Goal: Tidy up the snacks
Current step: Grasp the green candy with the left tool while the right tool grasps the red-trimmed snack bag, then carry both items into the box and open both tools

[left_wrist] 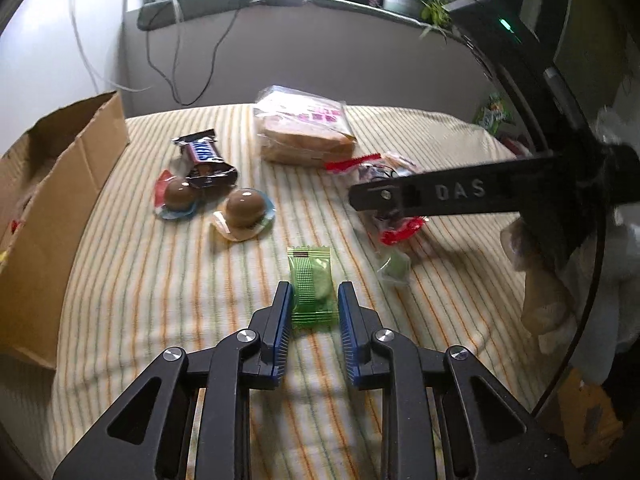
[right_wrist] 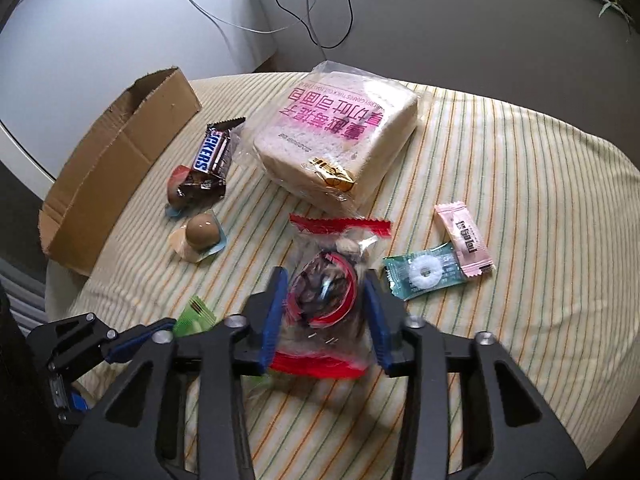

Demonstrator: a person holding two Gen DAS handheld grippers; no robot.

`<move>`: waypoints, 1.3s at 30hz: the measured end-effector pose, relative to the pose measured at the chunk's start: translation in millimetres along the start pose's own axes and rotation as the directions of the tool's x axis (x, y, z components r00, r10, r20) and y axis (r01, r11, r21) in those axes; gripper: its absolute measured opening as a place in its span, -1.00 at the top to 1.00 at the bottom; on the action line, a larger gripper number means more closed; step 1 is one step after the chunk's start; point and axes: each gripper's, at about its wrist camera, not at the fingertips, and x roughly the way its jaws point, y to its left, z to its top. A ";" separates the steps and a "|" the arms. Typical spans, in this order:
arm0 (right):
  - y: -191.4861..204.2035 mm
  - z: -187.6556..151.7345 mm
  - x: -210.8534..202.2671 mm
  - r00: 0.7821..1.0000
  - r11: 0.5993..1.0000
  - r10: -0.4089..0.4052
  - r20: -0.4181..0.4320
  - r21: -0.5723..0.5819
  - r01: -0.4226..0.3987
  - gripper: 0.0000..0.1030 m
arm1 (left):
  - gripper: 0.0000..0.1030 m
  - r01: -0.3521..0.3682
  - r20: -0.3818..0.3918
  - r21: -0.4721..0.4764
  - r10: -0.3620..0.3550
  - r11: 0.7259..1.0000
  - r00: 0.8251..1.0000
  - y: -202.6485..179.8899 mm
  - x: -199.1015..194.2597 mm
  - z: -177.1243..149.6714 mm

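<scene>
Lying between left fingers (left_wrist: 285,300), green wrapper (left_wrist: 311,286) pinched; right fingers (right_wrist: 276,300) pinching red-edged bag (right_wrist: 326,292)

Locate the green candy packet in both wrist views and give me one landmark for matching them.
Left wrist view: the green candy packet lies low in the centre, between the left gripper fingers.
Right wrist view: only a corner of it shows at lower left, beside the left gripper's tip, left of the right gripper.
Shared landmark: the Snickers bar, near the cardboard box in both.
</scene>
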 end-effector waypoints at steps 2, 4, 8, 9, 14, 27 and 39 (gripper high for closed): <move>-0.2 -1.3 -3.8 1.000 1.000 0.005 0.008 0.003 -0.005 0.29 | 0.58 -0.002 0.009 -0.016 0.002 1.000 1.000 4.2 -4.4 0.5; 1.4 -2.1 -5.7 1.000 1.000 0.009 0.011 -0.003 -0.009 0.29 | 0.58 -0.005 0.017 -0.026 0.005 1.000 1.000 6.6 -10.6 -1.3; 3.4 -2.2 -11.8 1.000 1.000 0.013 0.027 0.004 -0.013 0.30 | 0.58 -0.004 0.043 -0.046 0.006 0.999 0.999 13.1 -18.7 1.0; 3.2 -2.6 -15.3 0.999 1.000 0.016 0.034 0.004 -0.016 0.30 | 0.58 -0.003 0.050 -0.050 0.006 0.999 0.999 15.1 -21.2 1.5; 12.0 0.5 -33.8 0.997 1.000 0.029 0.069 -0.008 -0.029 0.30 | 0.58 -0.014 0.098 -0.074 0.022 0.997 0.995 28.4 -36.6 8.9; 79.7 39.8 -38.5 0.989 0.991 0.103 0.110 -0.097 -0.093 0.30 | 0.58 -0.096 0.188 -0.152 0.124 0.984 0.974 90.3 -79.1 19.1; 157.7 90.7 -10.7 0.980 0.966 0.179 0.093 -0.207 -0.157 0.30 | 0.58 -0.181 0.196 -0.246 0.231 0.952 0.953 159.1 -97.2 17.7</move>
